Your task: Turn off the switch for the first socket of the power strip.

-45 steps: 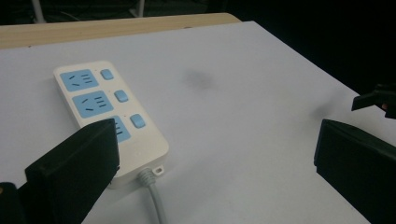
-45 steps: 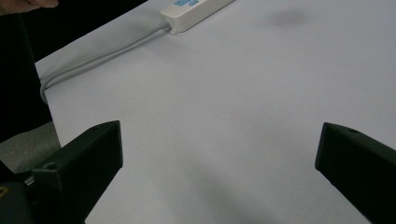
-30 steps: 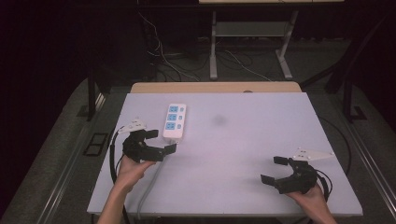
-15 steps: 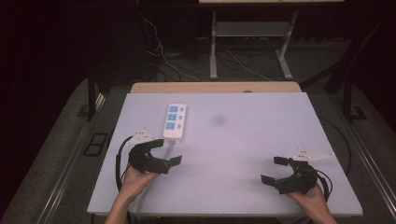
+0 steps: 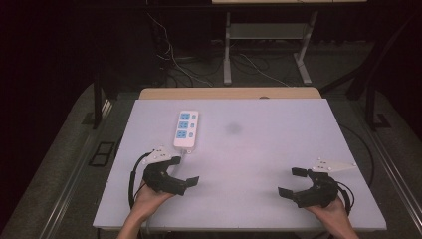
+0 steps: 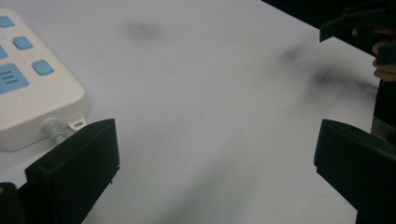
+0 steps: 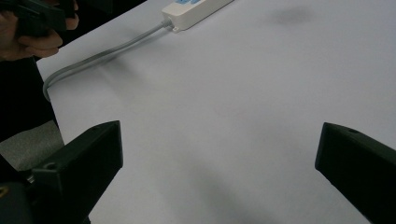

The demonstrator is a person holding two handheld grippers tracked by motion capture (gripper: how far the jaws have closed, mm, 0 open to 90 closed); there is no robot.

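Holding position: I have both tools low at the near edge of the table (image 5: pixel 259 124), one at each side
Left gripper (image 5: pixel 183 174): released, jaws spread wide with nothing between them; it sits at the near left, tips pointing toward the middle of the table; my left hand (image 5: pixel 147 199) grips it from below
Left gripper view: my two black jaws stand far apart over bare white surface; the end of the power strip (image 6: pixel 32 102) lies just past my left-side jaw, apart from it, its ribbed cord stub beside a small tab
Right gripper (image 5: pixel 293 182): also released, jaws wide and empty; it rests at the near right, well apart from the strip, tips pointing left; my right hand (image 5: pixel 331 211) holds it from behind
Right gripper view: open jaws frame plain tabletop; farther off I see the strip's end and its grey cord (image 7: pixel 102 56) trailing toward the table edge
Power strip (image 5: pixel 185 129): lying flat on the left half of the table, just beyond the left gripper, long axis running away from me; white body with blue sockets and buttons, cord end nearest me
Smudge (image 5: pixel 232 129): a faint dark mark on the table surface to the right of the strip
Far side: a wooden edge (image 5: pixel 229 93) behind the table, then cables on a dark floor and a metal stand (image 5: pixel 266 45)
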